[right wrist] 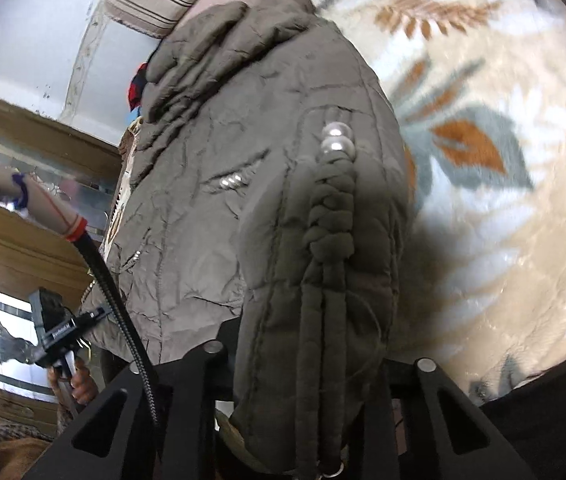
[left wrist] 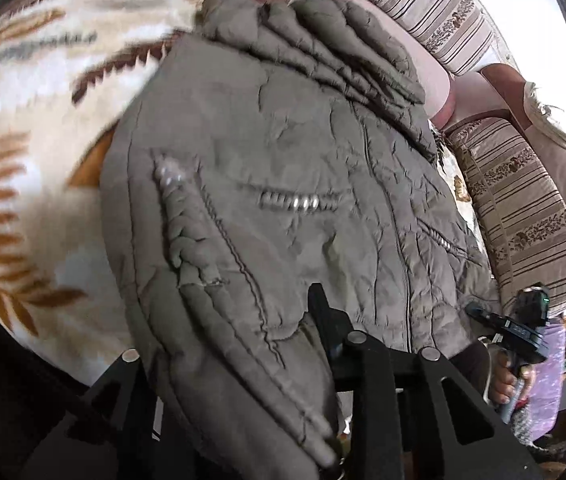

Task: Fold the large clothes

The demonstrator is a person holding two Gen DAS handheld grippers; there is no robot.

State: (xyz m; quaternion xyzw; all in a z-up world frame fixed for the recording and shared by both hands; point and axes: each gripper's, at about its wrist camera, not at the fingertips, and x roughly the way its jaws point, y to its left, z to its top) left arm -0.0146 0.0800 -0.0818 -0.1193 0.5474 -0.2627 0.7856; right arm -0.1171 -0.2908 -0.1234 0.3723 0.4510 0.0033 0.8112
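A grey-brown quilted jacket (left wrist: 303, 152) with braided trim and pearl-like beads lies on a fleecy leaf-patterned blanket (left wrist: 35, 120). Its near hem is lifted, and it drapes over both grippers. In the left wrist view my left gripper (left wrist: 291, 320) is shut on the hem; one black finger (left wrist: 319, 304) shows and the other is buried in fabric. In the right wrist view the jacket (right wrist: 211, 152) hangs over my right gripper (right wrist: 315, 340), whose jaws pinch the braided edge with both tips hidden. Each gripper also appears in the other's view: the right gripper (left wrist: 515, 320) and the left gripper (right wrist: 63, 328), both hand-held.
Striped sofa cushions (left wrist: 523, 200) line the far side of the jacket. The blanket (right wrist: 483, 200) spreads to the right in the right wrist view. A wooden cabinet with glass (right wrist: 23, 240) stands at the left there. A black cable (right wrist: 115, 300) runs past the left gripper.
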